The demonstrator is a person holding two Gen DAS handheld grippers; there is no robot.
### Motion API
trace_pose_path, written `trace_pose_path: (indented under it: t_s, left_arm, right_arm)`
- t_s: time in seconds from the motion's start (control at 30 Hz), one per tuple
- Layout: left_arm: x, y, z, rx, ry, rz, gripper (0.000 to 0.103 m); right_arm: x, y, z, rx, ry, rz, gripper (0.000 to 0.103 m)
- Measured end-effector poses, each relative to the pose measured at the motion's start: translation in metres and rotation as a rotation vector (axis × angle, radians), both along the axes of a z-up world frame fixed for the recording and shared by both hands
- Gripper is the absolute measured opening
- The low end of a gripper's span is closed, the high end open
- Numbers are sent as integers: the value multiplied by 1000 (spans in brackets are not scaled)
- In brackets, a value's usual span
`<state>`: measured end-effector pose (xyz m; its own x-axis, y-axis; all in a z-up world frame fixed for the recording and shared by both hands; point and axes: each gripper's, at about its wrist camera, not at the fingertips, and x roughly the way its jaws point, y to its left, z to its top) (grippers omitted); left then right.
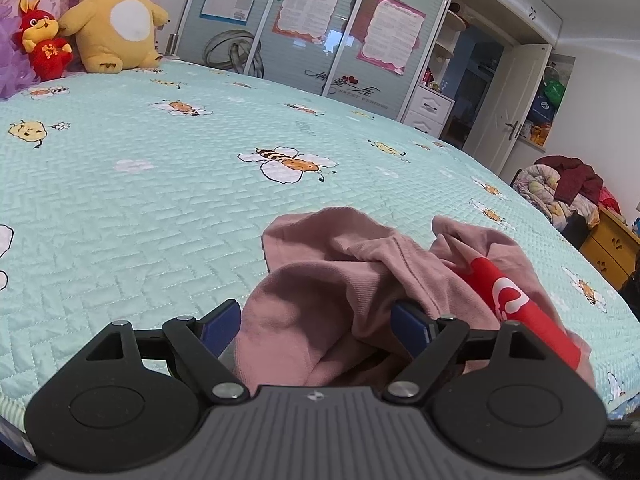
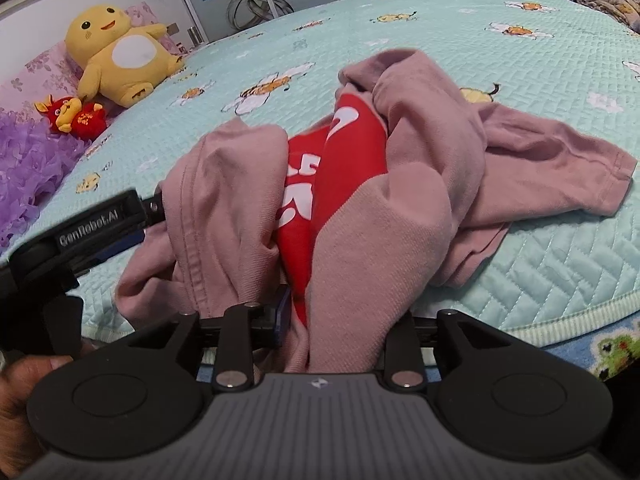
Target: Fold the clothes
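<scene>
We've got a soft, floppy dusty-pink knit top with a red printed patch [image 2: 352, 184] bunched at the near edge of the mint quilted bed [image 1: 160, 208], cloth sitting between both spread tongs, left tongs [image 1: 316, 330] and right tongs [image 2: 344, 320], so we'd say grab a hem or seam, since it looks light and will just sag.

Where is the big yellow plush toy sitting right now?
The yellow plush sits at the far left end of the bed, against the wall, with a small red plush just to its left in both views.
</scene>
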<state>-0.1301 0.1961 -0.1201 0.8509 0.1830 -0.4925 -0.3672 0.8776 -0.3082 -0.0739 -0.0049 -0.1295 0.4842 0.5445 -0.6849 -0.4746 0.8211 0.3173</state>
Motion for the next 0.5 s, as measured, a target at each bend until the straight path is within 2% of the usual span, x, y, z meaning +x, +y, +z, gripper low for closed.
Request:
trace_pose_path:
  t_s: [0.1, 0.33, 0.43, 0.5]
  left_arm:
    - [-3, 2, 1, -24, -22, -3, 85]
    - [-16, 15, 6, -158, -157, -19, 85]
    - [-16, 18, 3, -224, -174, -46, 86]
    - [-12, 18, 0, -261, -171, -79, 86]
  right_arm:
    - [6, -10, 11, 23, -30, -33, 50]
    - [27, -35, 19, 81, -15, -142, 52]
    - [30, -37, 15, 97, 2, -162, 52]
    - [27, -32, 14, 95, -6, -135, 51]
